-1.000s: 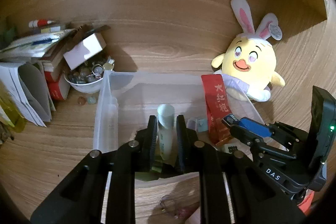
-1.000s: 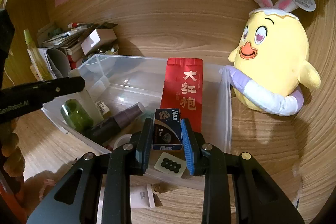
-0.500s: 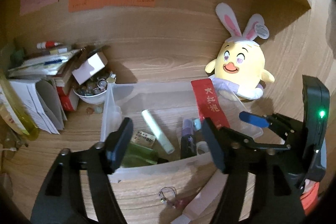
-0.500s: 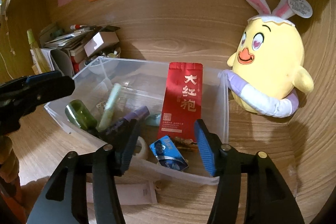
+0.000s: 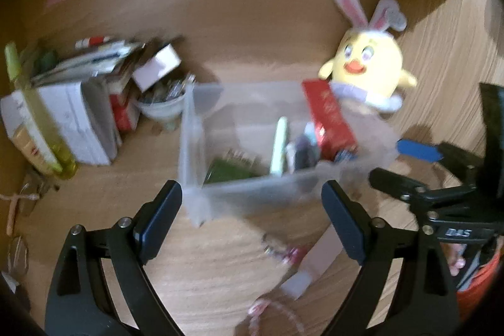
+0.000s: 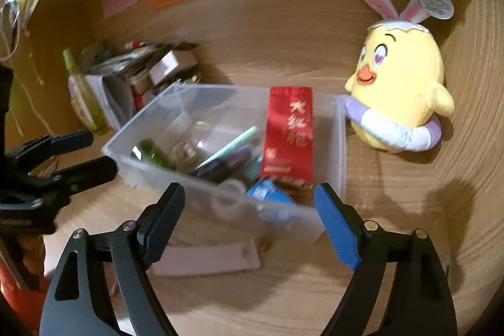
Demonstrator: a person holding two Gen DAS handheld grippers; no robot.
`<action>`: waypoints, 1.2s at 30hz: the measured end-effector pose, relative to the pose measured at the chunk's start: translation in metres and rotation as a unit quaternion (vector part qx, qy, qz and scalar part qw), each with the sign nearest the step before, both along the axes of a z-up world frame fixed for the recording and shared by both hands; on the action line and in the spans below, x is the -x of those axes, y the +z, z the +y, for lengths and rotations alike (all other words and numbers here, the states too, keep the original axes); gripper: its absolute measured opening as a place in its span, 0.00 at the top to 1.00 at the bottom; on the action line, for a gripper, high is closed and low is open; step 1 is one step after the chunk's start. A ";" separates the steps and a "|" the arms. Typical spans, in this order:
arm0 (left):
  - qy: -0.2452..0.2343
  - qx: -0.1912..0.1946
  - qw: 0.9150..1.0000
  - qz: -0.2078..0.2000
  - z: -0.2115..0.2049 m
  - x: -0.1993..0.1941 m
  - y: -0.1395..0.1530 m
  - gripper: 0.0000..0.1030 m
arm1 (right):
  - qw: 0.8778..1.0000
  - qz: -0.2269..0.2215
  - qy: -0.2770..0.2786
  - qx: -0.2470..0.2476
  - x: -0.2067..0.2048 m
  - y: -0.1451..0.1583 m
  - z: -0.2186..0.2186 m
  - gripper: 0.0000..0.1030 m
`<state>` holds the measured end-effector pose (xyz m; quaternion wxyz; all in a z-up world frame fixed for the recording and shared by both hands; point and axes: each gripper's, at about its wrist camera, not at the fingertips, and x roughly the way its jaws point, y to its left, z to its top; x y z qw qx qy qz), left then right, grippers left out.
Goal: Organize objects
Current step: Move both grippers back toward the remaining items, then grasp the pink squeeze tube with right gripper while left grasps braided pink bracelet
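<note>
Now both sets of fingers were spreading wide with nothing between them: the left gripper (image 5: 252,216) and right gripper (image 6: 250,218) hung before the clear bin's (image 6: 220,197) near wall. Inside lay a pale tube (image 6: 233,144) and blue box (image 6: 267,194). Apparently a drop-off; next, the pink packet (image 6: 208,257) on the bench (image 6: 393,194) needed grasping.

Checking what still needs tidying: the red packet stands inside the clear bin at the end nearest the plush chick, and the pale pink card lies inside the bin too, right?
Not quite. The pale pink card lies outside the clear bin, on the desk in front of it, as the right wrist view shows. The red packet does stand inside, nearest the plush chick.
</note>
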<state>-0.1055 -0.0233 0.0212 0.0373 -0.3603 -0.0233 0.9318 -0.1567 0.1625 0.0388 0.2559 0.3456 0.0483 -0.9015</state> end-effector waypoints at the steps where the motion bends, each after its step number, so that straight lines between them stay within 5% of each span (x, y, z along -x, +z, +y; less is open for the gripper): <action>1: 0.003 0.007 1.000 -0.009 -0.002 -0.003 -0.006 0.12 | 1.000 0.004 0.002 -0.008 -0.006 -0.002 -0.003 0.18; 19: 0.033 0.018 0.996 -0.078 -0.035 -0.060 -0.056 0.12 | 0.993 -0.060 0.070 -0.073 -0.030 -0.060 -0.080 0.18; 36: -0.024 -0.012 0.992 -0.122 0.005 -0.060 -0.071 0.12 | 0.992 -0.101 0.021 -0.075 -0.051 -0.069 0.001 0.18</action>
